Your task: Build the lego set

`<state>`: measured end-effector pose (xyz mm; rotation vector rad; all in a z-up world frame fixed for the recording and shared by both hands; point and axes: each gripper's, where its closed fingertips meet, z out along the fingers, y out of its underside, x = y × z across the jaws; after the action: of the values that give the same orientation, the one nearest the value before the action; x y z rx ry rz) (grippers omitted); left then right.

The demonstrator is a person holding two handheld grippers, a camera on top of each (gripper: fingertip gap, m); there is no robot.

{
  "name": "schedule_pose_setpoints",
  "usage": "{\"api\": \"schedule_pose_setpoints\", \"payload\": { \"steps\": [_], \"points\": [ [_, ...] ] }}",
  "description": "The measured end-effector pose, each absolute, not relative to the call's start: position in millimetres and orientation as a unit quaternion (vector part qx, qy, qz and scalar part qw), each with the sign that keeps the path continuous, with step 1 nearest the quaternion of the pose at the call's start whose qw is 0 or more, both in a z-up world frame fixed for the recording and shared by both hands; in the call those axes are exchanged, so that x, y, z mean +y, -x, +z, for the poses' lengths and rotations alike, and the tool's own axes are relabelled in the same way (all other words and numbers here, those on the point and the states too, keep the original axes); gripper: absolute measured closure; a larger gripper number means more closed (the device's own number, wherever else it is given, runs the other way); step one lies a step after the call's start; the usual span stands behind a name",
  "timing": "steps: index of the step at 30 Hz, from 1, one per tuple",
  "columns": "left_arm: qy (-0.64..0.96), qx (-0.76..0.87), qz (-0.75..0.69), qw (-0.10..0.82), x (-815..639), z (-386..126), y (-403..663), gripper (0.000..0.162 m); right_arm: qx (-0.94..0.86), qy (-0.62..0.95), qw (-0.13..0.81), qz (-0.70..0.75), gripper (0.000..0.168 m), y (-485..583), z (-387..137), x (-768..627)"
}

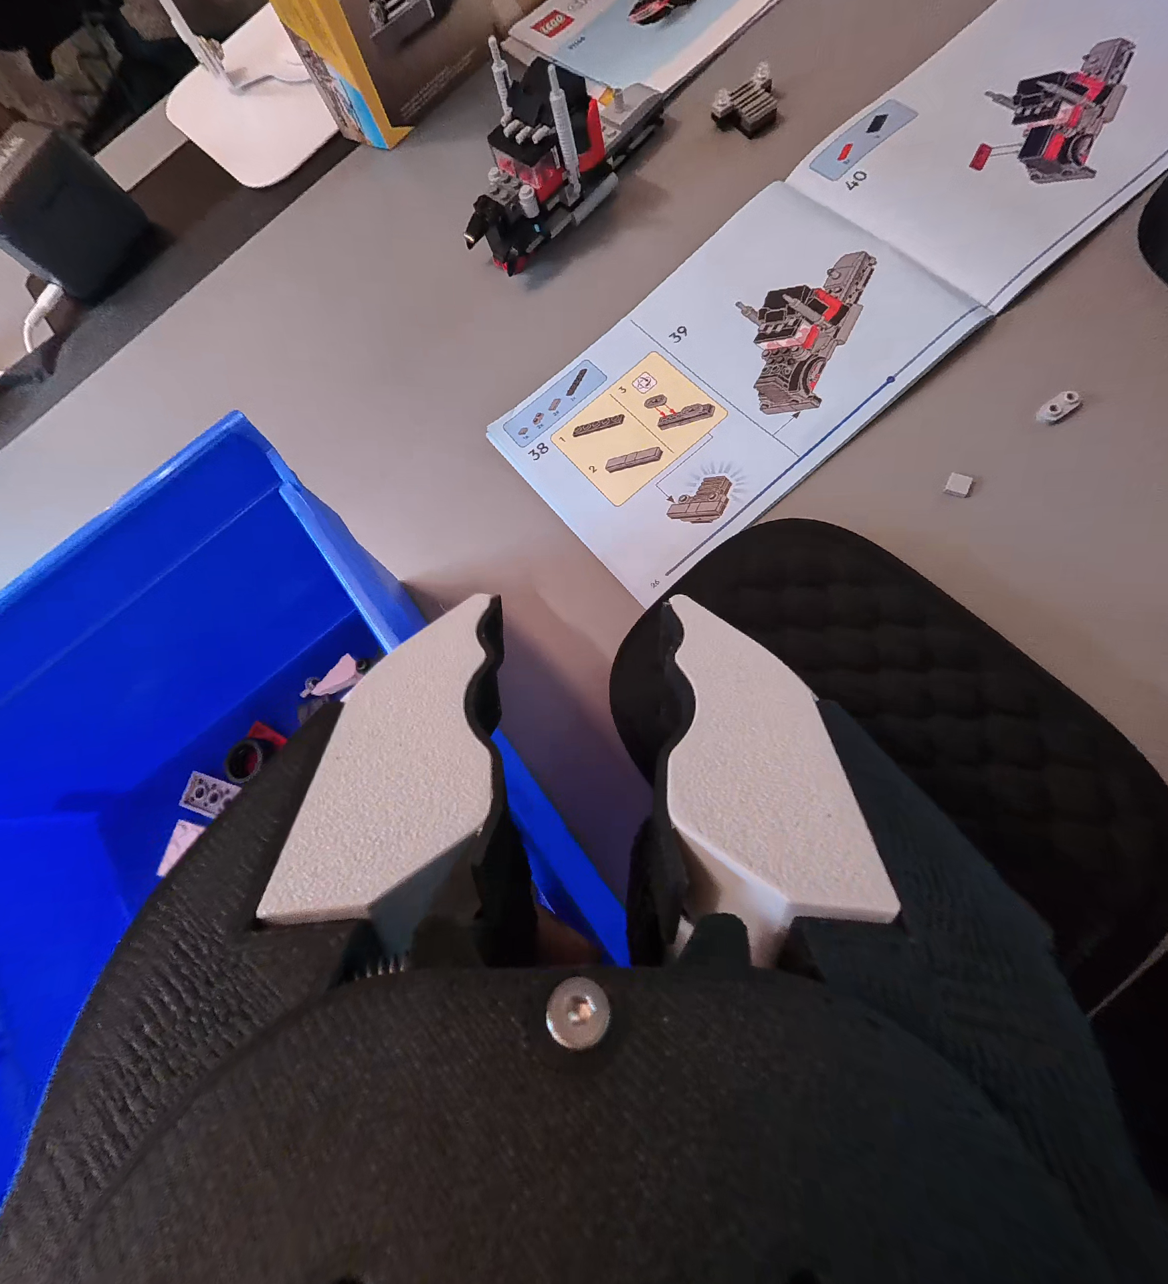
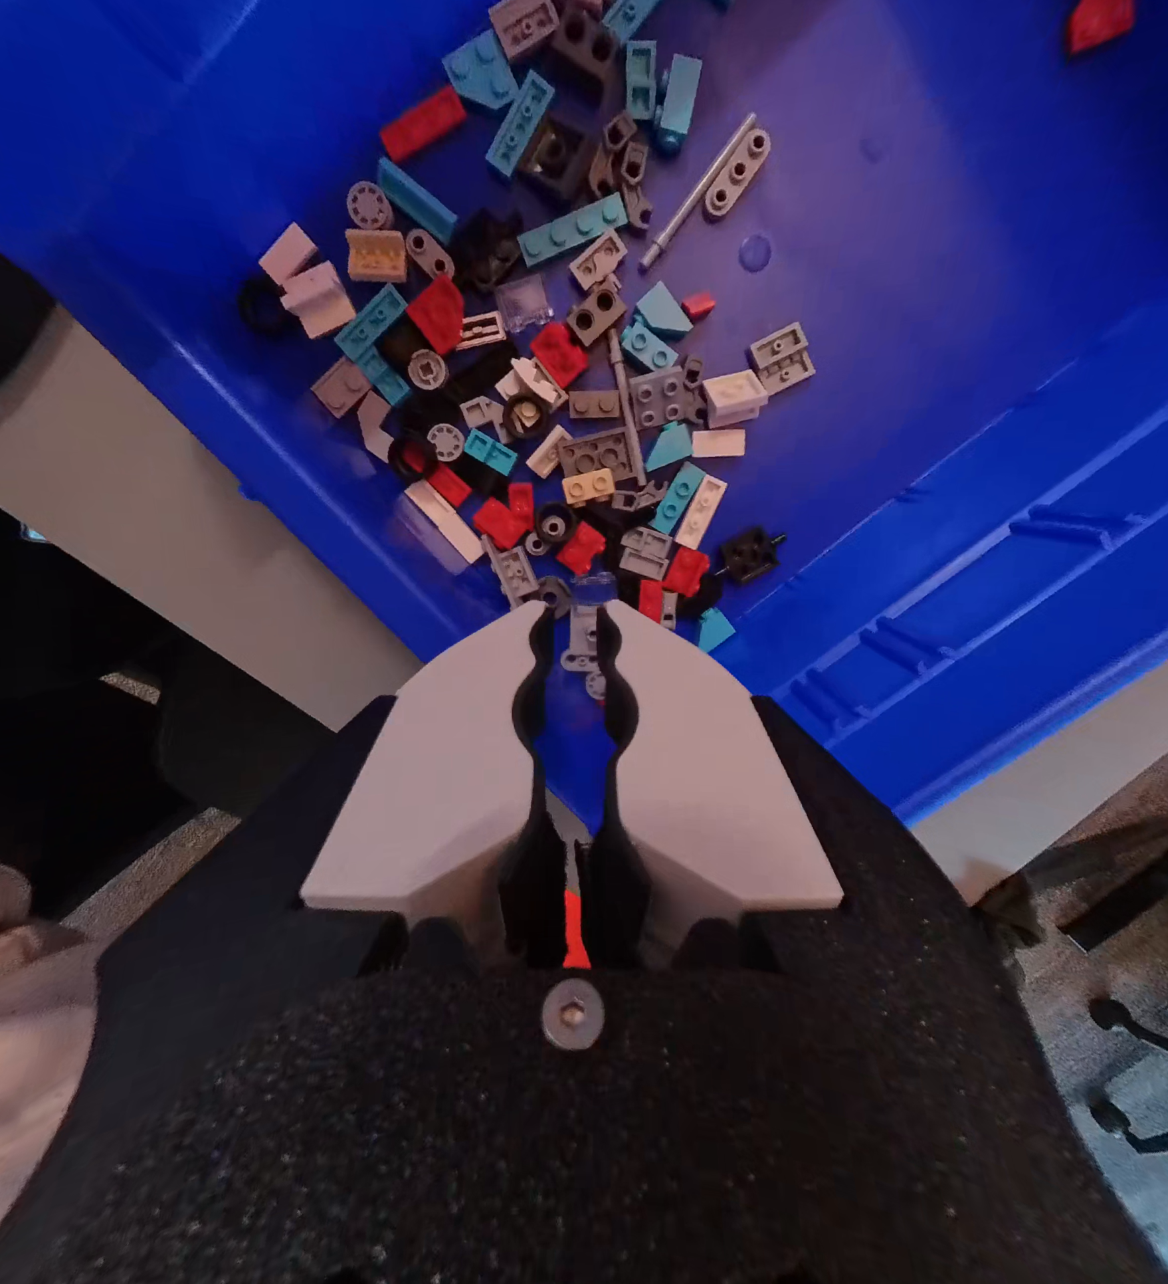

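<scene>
The right gripper (image 2: 574, 611) hangs over a blue bin (image 2: 984, 625) holding a heap of loose bricks (image 2: 546, 389). Its fingers are nearly together, with a narrow gap, and a small grey piece (image 2: 585, 636) sits between the tips; whether they actually grip it cannot be told.

The left gripper (image 1: 581, 608) is open and empty, held above the tabletop (image 1: 359, 333) between the bin (image 1: 150, 590) and a black pad (image 1: 949, 729). Farther off lie the open manual (image 1: 810, 333), the part-built truck (image 1: 553, 160), a small grey sub-build (image 1: 746, 104) and two stray grey pieces (image 1: 1059, 406).

The step appears to be picking one piece. It likely goes best by closing on that piece alone, lifting straight up clear of its neighbours, and checking it against the manual.
</scene>
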<state>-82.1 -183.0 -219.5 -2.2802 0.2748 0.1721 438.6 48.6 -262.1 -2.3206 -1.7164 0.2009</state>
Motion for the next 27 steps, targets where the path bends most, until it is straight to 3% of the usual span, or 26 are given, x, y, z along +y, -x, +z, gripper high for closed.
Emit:
{"api": "schedule_pose_setpoints", "payload": {
  "steps": [14,21,24,27],
  "points": [
    [0.917,0.108,0.065,0.379,-182.8,-226.3,85.6,0.122,-0.505,0.858,0.024,0.092,0.161,-420.9,-301.8,39.8],
    [0.916,0.109,0.065,0.38,-181.7,-228.3,87.8,0.122,-0.492,0.849,0.182,0.064,0.165,-408.1,-269.9,84.5],
    [0.916,0.113,0.066,0.38,-180.9,-228.8,87.8,0.122,-0.496,0.86,0.084,0.086,0.16,-418.8,-280.7,54.9],
    [0.915,0.116,0.065,0.382,-179.7,-229.3,87.9,0.122,-0.506,0.858,0.05,0.072,0.153,-422.8,-295.8,49.1]
  ]
}}
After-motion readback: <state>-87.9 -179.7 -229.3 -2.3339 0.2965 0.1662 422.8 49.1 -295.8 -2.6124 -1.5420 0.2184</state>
